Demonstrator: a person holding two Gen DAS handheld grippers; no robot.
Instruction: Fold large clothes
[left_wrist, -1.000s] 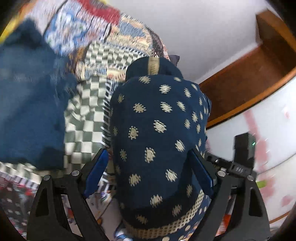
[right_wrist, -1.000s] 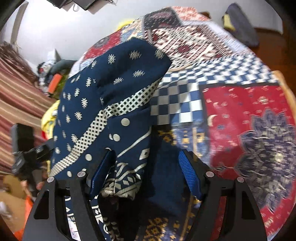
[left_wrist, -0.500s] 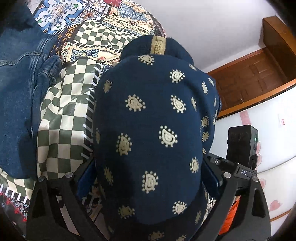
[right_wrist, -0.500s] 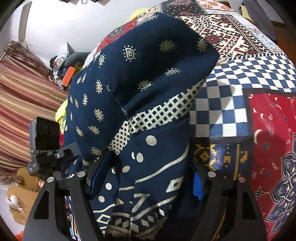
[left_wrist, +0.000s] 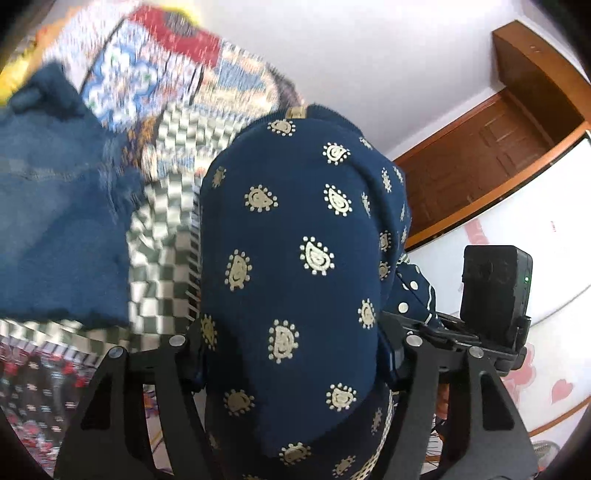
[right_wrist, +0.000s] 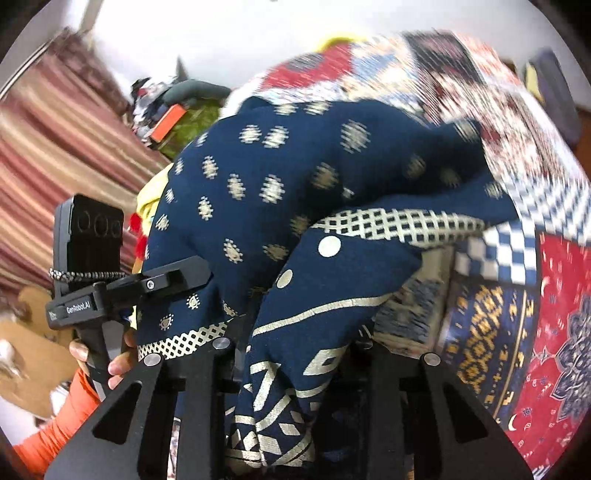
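Reading "GenRobot.AI" in white letters is possible on the black bracket of the left gripper (right_wrist: 177, 280), seen at nine o'clock in the right wrist view; no other writing in either view can be made out. A hand (right_wrist: 110, 354) in an orange sleeve grips the handle below that bracket.

In the left wrist view the navy garment (left_wrist: 295, 266), printed with cream paisley motifs, bulges up between the two black fingers of the left gripper (left_wrist: 291, 350) and fills the middle of the picture from six o'clock up to about twelve. Cloth presses against both inner faces, so the jaws are closed on a thick bunch of it. The right gripper (left_wrist: 424, 332), with its black camera block, sits just beside it at four o'clock.

In the right wrist view the navy garment (right_wrist: 314, 221) drapes over and down through the right gripper (right_wrist: 295, 354); its cream lattice band and geometric border hang between the fingers toward six o'clock. Those jaws stand at a middling gap, packed with fabric and holding it.

A patchwork bedspread (right_wrist: 546, 295) lies beneath, from one to five o'clock. Blue denim clothing (left_wrist: 55, 229) rests on the patchwork bedspread (left_wrist: 159, 258) at nine o'clock in the left view, apart from the garment.
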